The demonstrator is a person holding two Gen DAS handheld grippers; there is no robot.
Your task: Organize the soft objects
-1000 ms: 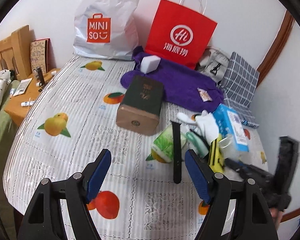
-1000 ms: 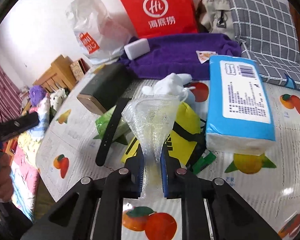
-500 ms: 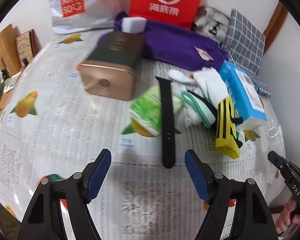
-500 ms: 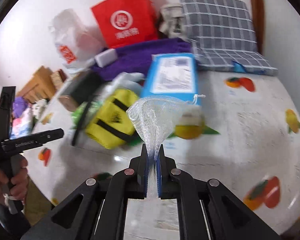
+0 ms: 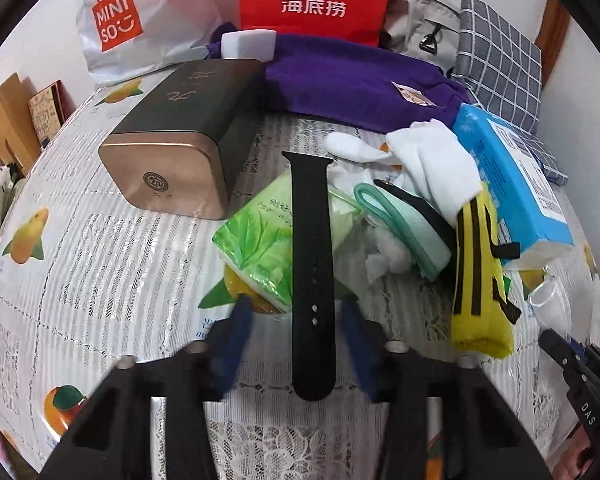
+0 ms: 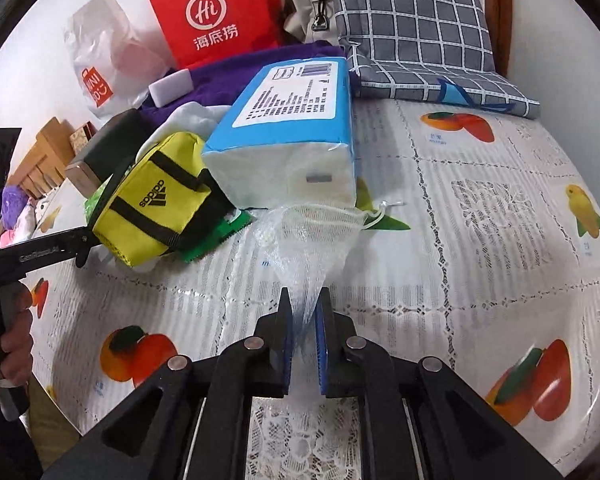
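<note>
My left gripper [image 5: 296, 320] has just been closing around the black strap [image 5: 313, 276], a flat rubbery band with punched holes lying across the green tissue pack [image 5: 260, 240]. My blurred blue pads [image 5: 236, 332] flank its near end without touching it. To the left, the boxy tin [image 5: 172, 152], smooth with rounded corners, sits clear of bare lace-patterned tablecloth [image 5: 100, 264]. Right of the strap lie a mint band [image 5: 404, 228], white socks [image 5: 432, 160] and the yellow pouch [image 5: 480, 276], crowded together. My right gripper [image 6: 305, 336] is clamped on the gauzy mesh bag [image 6: 316, 232], whose fanned mouth reaches the blue tissue brick [image 6: 292, 128]. Open cloth stretches rightward to the checked cushion [image 6: 412, 28].
</note>
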